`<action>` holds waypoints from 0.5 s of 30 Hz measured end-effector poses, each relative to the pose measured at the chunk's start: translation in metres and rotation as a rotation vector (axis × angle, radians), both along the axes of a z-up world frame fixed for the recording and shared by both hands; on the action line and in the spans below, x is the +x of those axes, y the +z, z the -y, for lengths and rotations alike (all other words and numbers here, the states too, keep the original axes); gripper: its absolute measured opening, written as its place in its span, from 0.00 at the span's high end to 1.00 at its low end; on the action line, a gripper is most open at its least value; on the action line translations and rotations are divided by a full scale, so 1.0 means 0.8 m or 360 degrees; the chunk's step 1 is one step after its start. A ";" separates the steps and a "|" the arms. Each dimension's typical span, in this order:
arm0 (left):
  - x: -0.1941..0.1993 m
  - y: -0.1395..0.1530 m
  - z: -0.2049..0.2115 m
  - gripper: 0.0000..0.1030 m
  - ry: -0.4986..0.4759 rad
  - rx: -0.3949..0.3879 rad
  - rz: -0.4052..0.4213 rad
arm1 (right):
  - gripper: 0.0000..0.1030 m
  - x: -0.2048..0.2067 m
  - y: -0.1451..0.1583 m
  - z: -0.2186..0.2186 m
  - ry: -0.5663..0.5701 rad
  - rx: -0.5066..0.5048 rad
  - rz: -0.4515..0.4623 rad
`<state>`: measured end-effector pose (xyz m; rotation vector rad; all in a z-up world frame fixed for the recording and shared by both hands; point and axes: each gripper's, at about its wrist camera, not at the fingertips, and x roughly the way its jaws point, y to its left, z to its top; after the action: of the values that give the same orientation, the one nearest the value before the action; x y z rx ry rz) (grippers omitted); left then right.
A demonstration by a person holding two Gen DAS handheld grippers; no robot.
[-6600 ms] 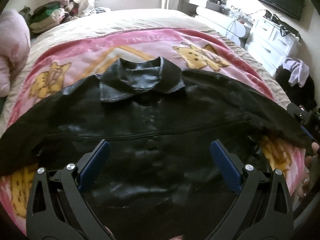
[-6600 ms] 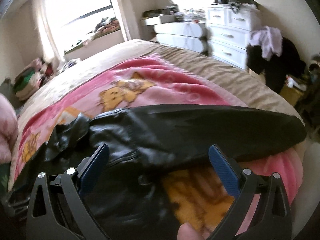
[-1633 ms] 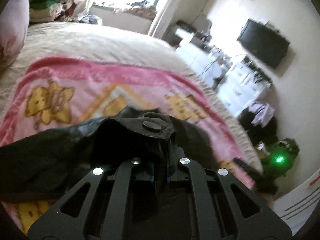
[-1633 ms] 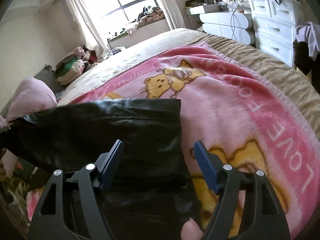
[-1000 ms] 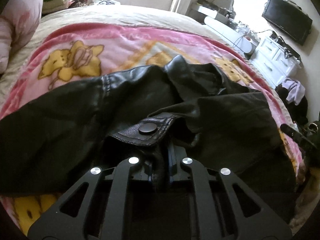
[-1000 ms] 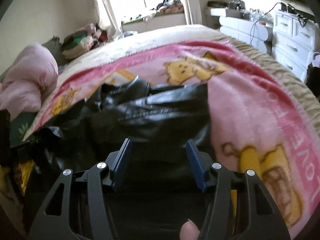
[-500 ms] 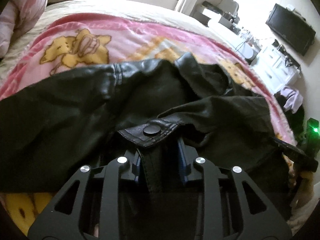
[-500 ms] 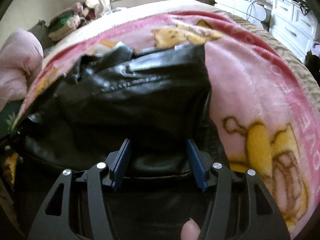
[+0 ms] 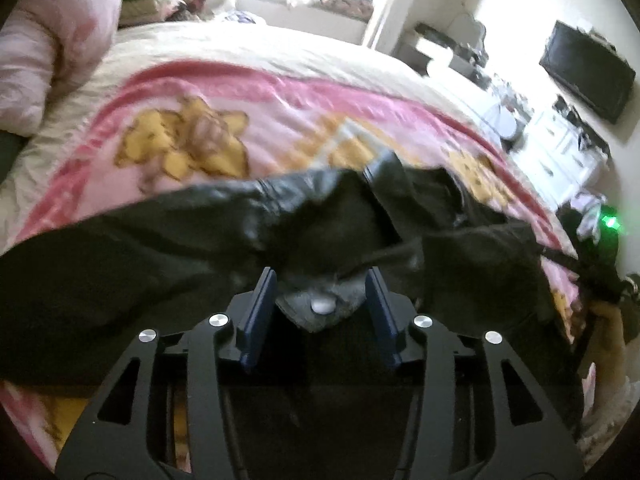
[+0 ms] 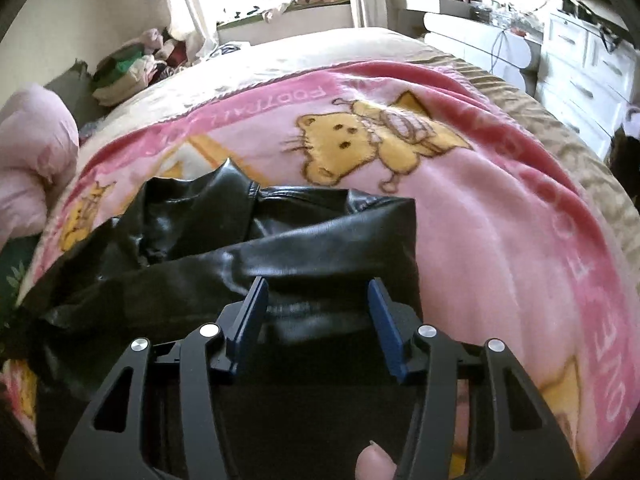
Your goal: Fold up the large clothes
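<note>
A black leather jacket (image 9: 168, 248) is spread on a pink cartoon-print blanket (image 10: 500, 216) that covers the bed, and it is bunched toward the blanket's near edge. In the left wrist view the jacket is seen stretched from the left edge of the blanket across to the right edge, with its collar (image 9: 390, 178) raised in the middle. Yellow cartoon cats are printed on the bare part of the blanket beyond it.

The left gripper (image 9: 322, 292) is pointed down at the jacket's near part. Its jaws are opening and are set at a moderate width. A tab of the jacket with a metal snap button (image 9: 323, 306) is seen between the blue pads (image 9: 260, 312), and the pads are not pressed on it. The picture is blurred here, so finer contact cannot be told.

The right gripper (image 10: 318, 304) is held over the jacket's right side, near the right edge of the blanket. Its jaws are closing, though they are still parted to about half width. A folded band of leather is seen between the fingers (image 10: 384, 320), but no pinch on it can be made out. A fingertip of the person's hand (image 10: 372, 466) is visible at the bottom of the right wrist view.

A pink pillow (image 9: 48, 40) is placed at the bed's far left corner. A white dresser (image 10: 588, 68) is seen past the right edge of the bed.
</note>
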<state>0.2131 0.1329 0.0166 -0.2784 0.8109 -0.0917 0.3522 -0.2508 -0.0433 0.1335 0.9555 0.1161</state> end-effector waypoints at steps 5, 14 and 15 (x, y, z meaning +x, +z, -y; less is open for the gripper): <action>-0.001 0.011 0.009 0.63 -0.0049 -0.0024 0.0035 | 0.52 0.012 -0.031 0.009 -0.0036 0.0020 -0.0108; 0.024 -0.062 0.087 0.64 -0.0222 0.0308 -0.0181 | 0.52 0.006 -0.042 0.002 -0.0032 -0.0047 -0.0073; 0.028 -0.077 0.086 0.64 -0.0242 0.0282 -0.0228 | 0.52 0.006 -0.040 0.002 -0.0031 -0.0048 -0.0069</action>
<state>0.2355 0.0641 -0.0447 -0.0557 0.9760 -0.1426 0.3571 -0.2524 -0.0755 0.1183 0.9987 0.0810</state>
